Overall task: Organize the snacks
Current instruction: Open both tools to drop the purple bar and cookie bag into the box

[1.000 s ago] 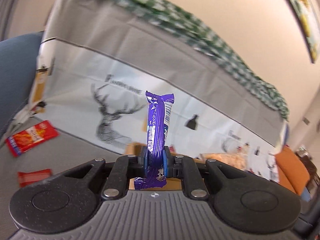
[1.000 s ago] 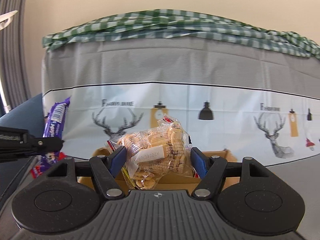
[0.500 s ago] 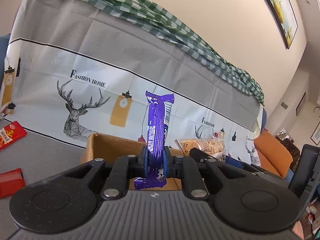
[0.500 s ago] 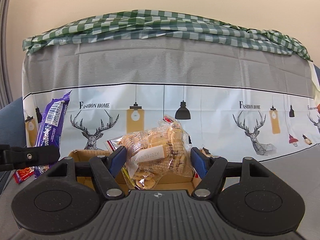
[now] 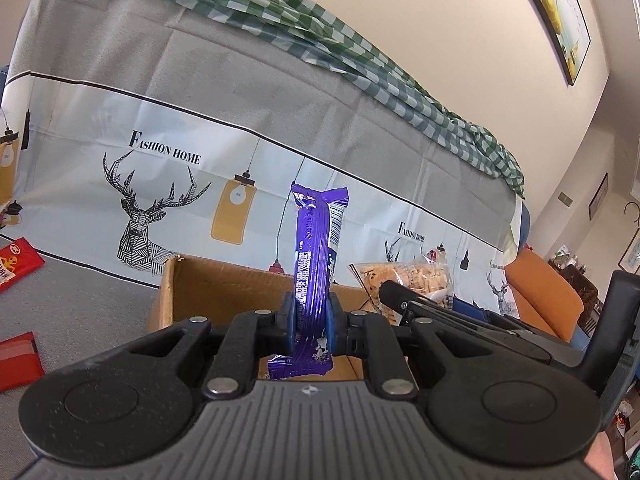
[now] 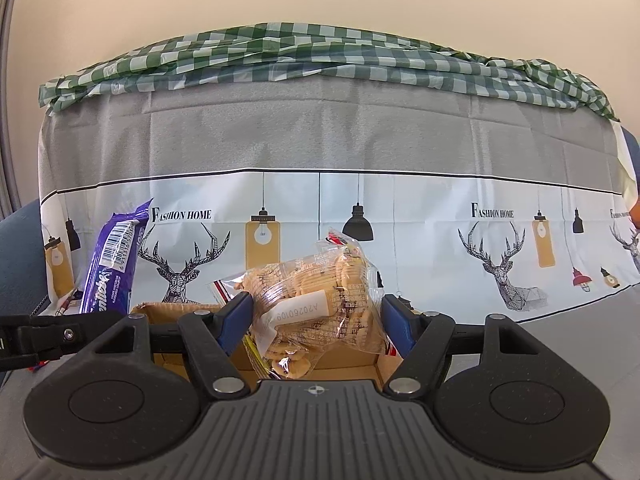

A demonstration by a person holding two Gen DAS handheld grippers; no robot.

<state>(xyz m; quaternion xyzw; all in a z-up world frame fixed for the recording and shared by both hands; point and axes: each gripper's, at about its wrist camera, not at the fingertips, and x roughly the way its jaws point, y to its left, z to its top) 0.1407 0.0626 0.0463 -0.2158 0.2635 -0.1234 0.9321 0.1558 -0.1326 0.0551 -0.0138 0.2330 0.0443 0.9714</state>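
My left gripper [image 5: 311, 322] is shut on a purple snack bar [image 5: 316, 256] that stands upright between its blue pads, above the open cardboard box [image 5: 208, 280]. My right gripper [image 6: 318, 320] is shut on a clear bag of small biscuits [image 6: 320, 304], its blue pads pressing both sides, also over the box [image 6: 168, 308]. In the left wrist view the biscuit bag [image 5: 416, 276] and the right gripper's finger [image 5: 400, 296] show to the right. In the right wrist view the purple bar [image 6: 114, 256] and the left gripper's finger [image 6: 48, 336] show at the left.
Two red snack packets [image 5: 14, 264] [image 5: 16, 360] lie on the grey cloth left of the box. Behind rises a covering with deer and lamp prints [image 6: 320, 184], topped by a green checked cloth [image 6: 320, 56]. An orange cushion [image 5: 540, 292] sits far right.
The left wrist view has swung rightward: the box and the right gripper with its biscuit bag came into sight. The right view also panned slightly. Both grips are unchanged.
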